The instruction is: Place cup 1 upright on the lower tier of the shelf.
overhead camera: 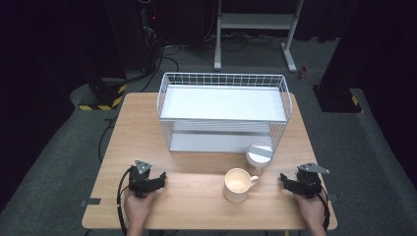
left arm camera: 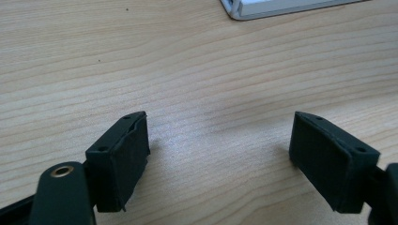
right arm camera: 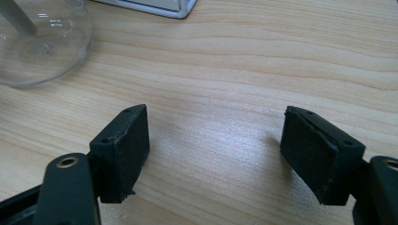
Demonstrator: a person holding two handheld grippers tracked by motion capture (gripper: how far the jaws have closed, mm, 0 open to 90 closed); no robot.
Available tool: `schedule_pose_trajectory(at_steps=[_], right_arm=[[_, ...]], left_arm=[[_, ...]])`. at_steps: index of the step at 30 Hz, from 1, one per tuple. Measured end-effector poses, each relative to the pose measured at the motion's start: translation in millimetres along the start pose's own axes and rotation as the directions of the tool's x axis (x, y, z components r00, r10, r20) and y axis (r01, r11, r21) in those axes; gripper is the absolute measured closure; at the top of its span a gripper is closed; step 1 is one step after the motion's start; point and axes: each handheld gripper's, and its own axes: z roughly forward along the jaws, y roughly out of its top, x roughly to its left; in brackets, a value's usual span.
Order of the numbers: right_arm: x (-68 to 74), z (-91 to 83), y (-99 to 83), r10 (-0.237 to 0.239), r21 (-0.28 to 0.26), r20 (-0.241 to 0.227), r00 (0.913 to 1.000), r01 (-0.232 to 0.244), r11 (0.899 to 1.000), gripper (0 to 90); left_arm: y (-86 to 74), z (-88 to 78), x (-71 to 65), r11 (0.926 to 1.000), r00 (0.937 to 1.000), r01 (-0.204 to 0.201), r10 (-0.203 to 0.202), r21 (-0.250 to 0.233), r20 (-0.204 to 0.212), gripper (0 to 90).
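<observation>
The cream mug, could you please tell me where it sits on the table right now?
In the high view the cream mug stands right of centre near the table's front edge, handle pointing right, just in front of the glass jar and the wire rack.

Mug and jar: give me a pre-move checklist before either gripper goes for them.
1. Left gripper open, nothing between its jaws: ok.
2. Right gripper open, nothing between its jaws: ok.
3. Mug upright on the table, handle toward the right gripper: ok.
4. Jar upright with its lid on: ok.
5. Gap between mug and jar for a jaw to slip in: cannot tell, they stand very close.
6. Wire rack shelf free to receive something: ok.
</observation>
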Motion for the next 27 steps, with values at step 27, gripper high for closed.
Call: schedule_pose_trajectory(at_steps=[27], right_arm=[[1.8,-19.5,-3.9,0.046,-0.139,-0.124,0.9912,-0.063,0.988,16.2]], left_arm=[[0.0,0.0,0.1,1.0000,1.0000,-0.001,0.001,-0.001,0.000,20.4]])
